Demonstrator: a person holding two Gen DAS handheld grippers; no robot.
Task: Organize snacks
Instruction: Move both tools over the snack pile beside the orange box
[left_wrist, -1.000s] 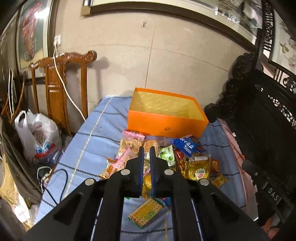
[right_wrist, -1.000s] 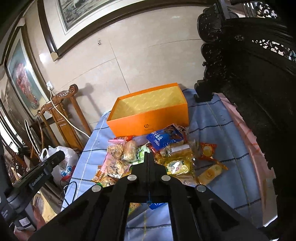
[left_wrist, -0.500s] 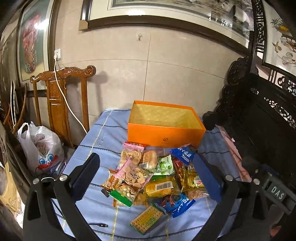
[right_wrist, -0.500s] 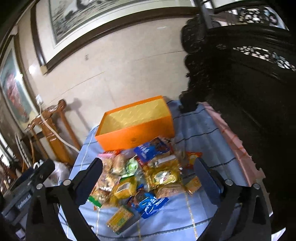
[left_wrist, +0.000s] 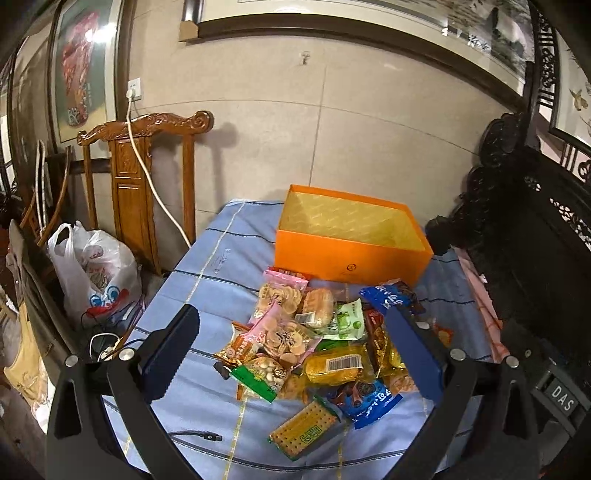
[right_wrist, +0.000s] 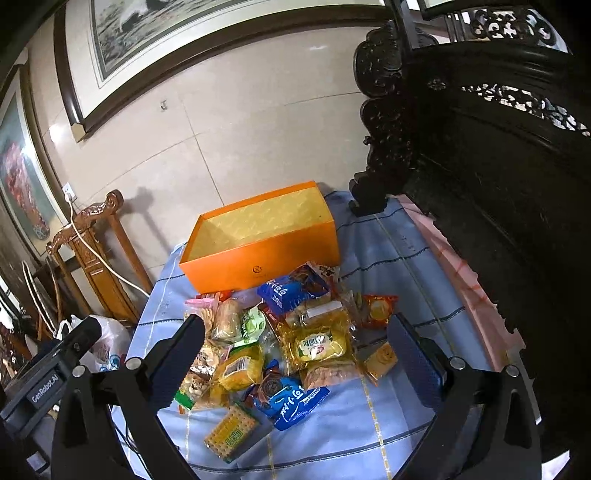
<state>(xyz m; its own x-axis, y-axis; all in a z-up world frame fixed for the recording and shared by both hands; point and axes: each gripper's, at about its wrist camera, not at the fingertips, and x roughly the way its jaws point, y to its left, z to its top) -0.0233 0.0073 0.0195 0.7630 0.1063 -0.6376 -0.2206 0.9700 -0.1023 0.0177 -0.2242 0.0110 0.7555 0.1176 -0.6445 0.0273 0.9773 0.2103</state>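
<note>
Item: left gripper (left_wrist: 295, 347), jaws spread wide and holding nothing, hovering over the snack pile (left_wrist: 317, 343) on the blue cloth (left_wrist: 207, 266), apparently readied for a first pick. Item: orange box (left_wrist: 347, 254), empty, touching the pile's far edge, the likely destination. Item: right gripper (right_wrist: 295, 350), likewise gaping, unladen.

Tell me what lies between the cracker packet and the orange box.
The rest of the snack pile lies between the cracker packet and orange box, in both wrist views.
</note>
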